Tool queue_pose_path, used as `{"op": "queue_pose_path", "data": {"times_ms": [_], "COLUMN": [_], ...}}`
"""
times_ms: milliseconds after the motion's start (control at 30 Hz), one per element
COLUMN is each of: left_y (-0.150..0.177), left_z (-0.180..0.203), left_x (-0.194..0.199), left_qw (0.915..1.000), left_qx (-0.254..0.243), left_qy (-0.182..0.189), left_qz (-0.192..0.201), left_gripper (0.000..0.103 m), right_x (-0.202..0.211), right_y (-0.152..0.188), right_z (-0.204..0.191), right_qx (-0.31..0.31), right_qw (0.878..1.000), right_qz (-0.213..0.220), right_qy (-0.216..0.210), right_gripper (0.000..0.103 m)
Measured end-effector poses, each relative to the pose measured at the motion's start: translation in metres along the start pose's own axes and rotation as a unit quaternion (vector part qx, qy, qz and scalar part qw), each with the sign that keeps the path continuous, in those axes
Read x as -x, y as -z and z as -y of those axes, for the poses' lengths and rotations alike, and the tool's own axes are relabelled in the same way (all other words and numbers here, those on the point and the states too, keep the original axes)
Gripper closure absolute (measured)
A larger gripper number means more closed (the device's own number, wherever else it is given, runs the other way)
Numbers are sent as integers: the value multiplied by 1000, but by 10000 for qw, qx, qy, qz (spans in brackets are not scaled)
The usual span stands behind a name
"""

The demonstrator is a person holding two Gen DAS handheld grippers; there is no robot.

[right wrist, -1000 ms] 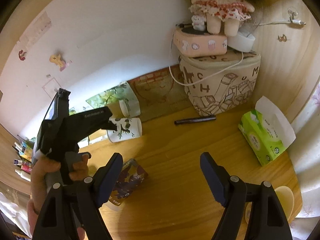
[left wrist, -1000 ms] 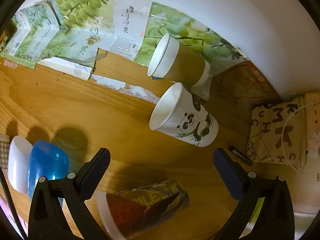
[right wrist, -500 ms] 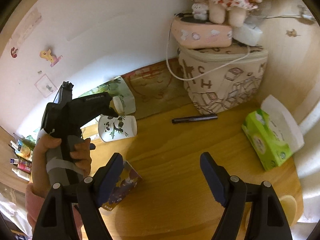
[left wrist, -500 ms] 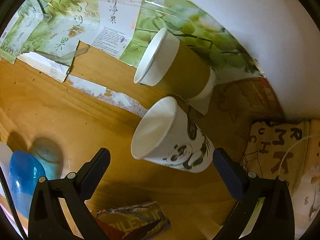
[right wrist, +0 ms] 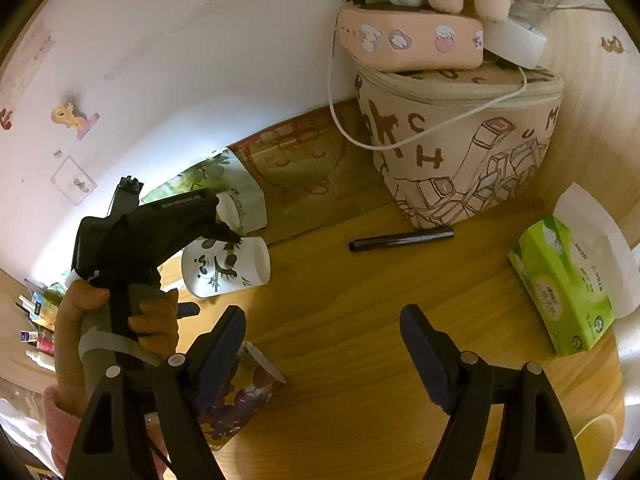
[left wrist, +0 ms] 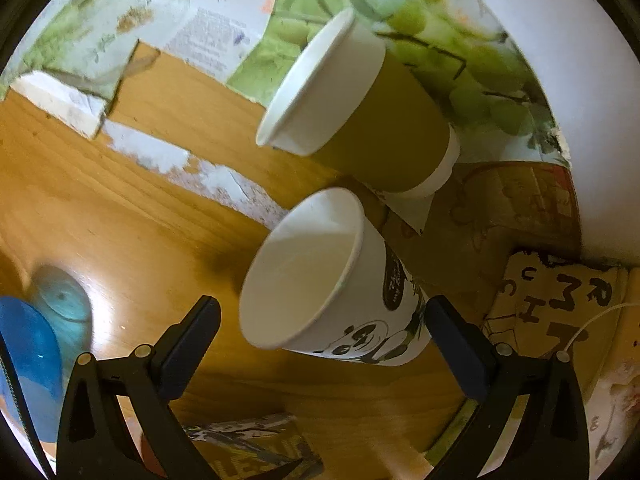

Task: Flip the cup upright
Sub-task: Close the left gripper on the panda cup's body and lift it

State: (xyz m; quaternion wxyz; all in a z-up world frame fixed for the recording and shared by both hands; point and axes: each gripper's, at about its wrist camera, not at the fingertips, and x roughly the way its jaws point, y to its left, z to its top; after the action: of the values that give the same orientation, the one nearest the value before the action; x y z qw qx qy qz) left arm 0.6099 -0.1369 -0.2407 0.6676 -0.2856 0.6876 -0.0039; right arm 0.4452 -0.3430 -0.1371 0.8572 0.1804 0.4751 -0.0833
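A white paper cup with a panda print point(left wrist: 340, 292) lies on its side on the wooden table, mouth towards the left wrist camera. My left gripper point(left wrist: 320, 340) is open, its fingers on either side of the cup, not touching it. The cup also shows in the right wrist view point(right wrist: 226, 268), with the left gripper's body above it. A brown paper cup point(left wrist: 360, 104) lies on its side just behind the panda cup. A dark patterned cup point(right wrist: 244, 396) lies on its side by my right gripper point(right wrist: 320, 352), which is open and empty above the table.
A blue object point(left wrist: 24, 364) sits at the left. A patterned fabric case point(right wrist: 460, 148) with a pink box and a doll on top stands at the back right. A black pen point(right wrist: 400, 239) and a green tissue pack point(right wrist: 564, 284) lie on the table. Grape-print cardboard point(left wrist: 440, 40) leans on the wall.
My left gripper has moved forward to the panda cup, which now lies between its open fingers. The right gripper has shifted slightly forward and stays open.
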Motion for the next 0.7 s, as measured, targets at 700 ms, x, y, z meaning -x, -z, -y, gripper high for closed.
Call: {"op": "queue_pose_path", "data": {"times_ms": [700], "left_y": [-5], "left_z": [-17], "left_x": [2], "left_qw": [9926], "left_qx": [359], "left_qy": [1086], "left_qz": [-399], "left_gripper": [30], "right_x": [4], "right_y": [1], "right_z": [11], "right_qx": [-153], "right_qw": [9999], "right_qz": [21], "right_qy": [14], "right_gripper": [23]}}
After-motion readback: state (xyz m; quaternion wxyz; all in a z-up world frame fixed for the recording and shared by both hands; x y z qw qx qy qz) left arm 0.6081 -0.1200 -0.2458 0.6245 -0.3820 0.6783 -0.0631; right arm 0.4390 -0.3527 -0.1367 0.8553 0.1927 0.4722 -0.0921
